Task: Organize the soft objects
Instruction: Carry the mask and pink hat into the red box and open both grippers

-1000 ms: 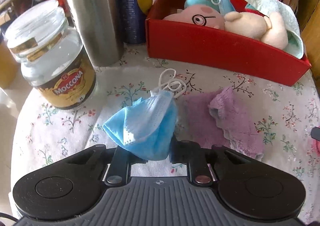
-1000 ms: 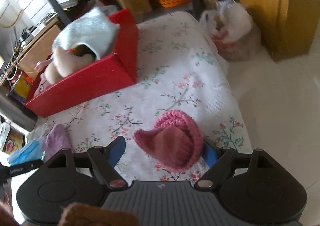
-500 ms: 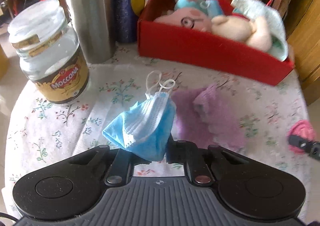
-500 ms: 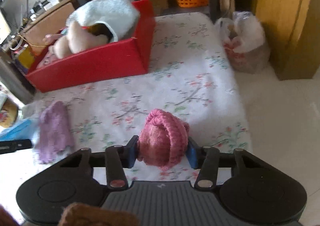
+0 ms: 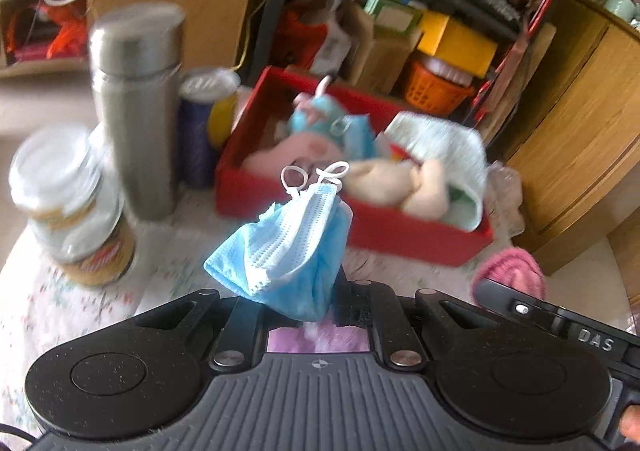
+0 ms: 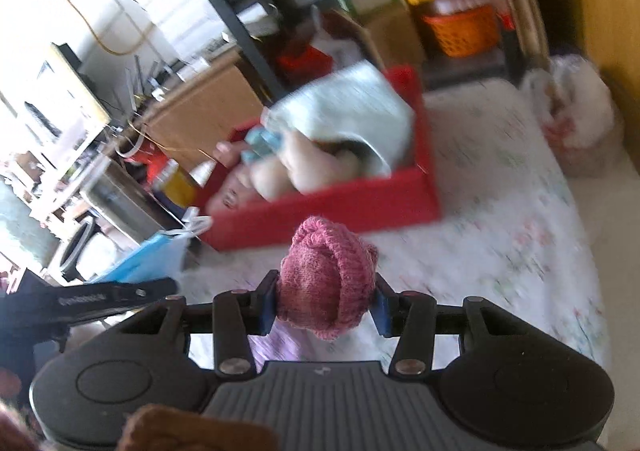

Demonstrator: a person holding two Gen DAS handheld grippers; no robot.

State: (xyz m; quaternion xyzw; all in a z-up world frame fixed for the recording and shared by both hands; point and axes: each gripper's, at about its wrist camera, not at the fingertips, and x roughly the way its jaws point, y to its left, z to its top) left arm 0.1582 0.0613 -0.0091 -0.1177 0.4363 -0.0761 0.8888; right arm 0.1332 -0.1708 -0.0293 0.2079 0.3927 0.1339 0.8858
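My left gripper (image 5: 296, 303) is shut on a blue face mask (image 5: 288, 243) and holds it up in the air before the red box (image 5: 376, 227). My right gripper (image 6: 324, 303) is shut on a pink knitted hat (image 6: 326, 283), lifted above the table; the hat also shows at the right of the left wrist view (image 5: 512, 271). The red box (image 6: 332, 203) holds a plush toy (image 5: 408, 183) and a pale green towel (image 5: 448, 147). A purple cloth (image 5: 320, 337) lies on the table below both grippers, mostly hidden.
A coffee jar (image 5: 72, 211), a steel flask (image 5: 136, 107) and a blue can (image 5: 200, 123) stand left of the box. The floral tablecloth (image 6: 500, 219) runs to an edge at the right. A plastic bag (image 6: 572, 119), a wooden cabinet (image 5: 580, 123) and cluttered shelves (image 5: 400, 11) lie beyond.
Both grippers have risen off the table and tilted up toward the red box. The right gripper closed on the pink hat and lifted it. The mask stays gripped in the left.
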